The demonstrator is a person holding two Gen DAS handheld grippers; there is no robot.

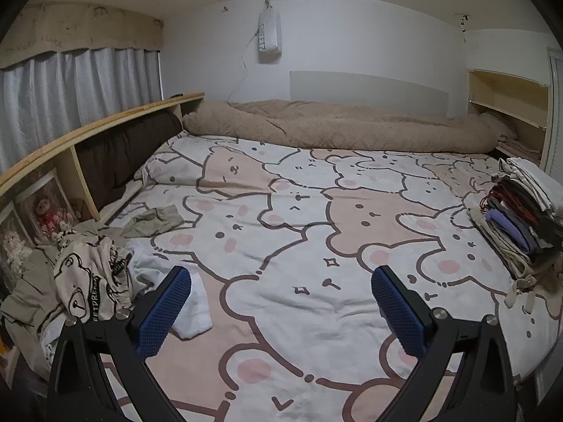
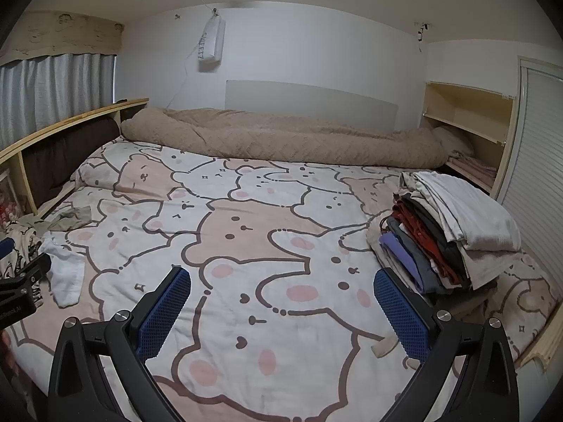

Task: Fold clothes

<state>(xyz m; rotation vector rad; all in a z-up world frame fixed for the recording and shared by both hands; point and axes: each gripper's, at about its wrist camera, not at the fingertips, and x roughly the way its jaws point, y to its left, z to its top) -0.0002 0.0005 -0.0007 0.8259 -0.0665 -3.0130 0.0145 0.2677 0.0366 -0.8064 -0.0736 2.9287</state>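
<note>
A heap of unfolded clothes (image 1: 88, 277) lies at the bed's left edge, topped by a cream bear-print garment. Beside it sit a white garment (image 1: 191, 311) and an olive one (image 1: 155, 219). A stack of folded clothes (image 1: 520, 225) rests at the right edge, also seen in the right wrist view as the stack (image 2: 450, 232). My left gripper (image 1: 281, 290) is open above the bedspread, its left finger next to the white garment. My right gripper (image 2: 281, 290) is open over the bed's middle, just left of the stack. Both hold nothing.
A bear-print bedspread (image 1: 299, 218) covers the bed. A rolled tan duvet (image 1: 334, 126) lies along the far wall. A wooden shelf (image 1: 81, 140) runs down the left side with framed toys; a shelf unit (image 2: 468, 116) stands at the far right. The left gripper's body (image 2: 21, 292) shows at the right view's left edge.
</note>
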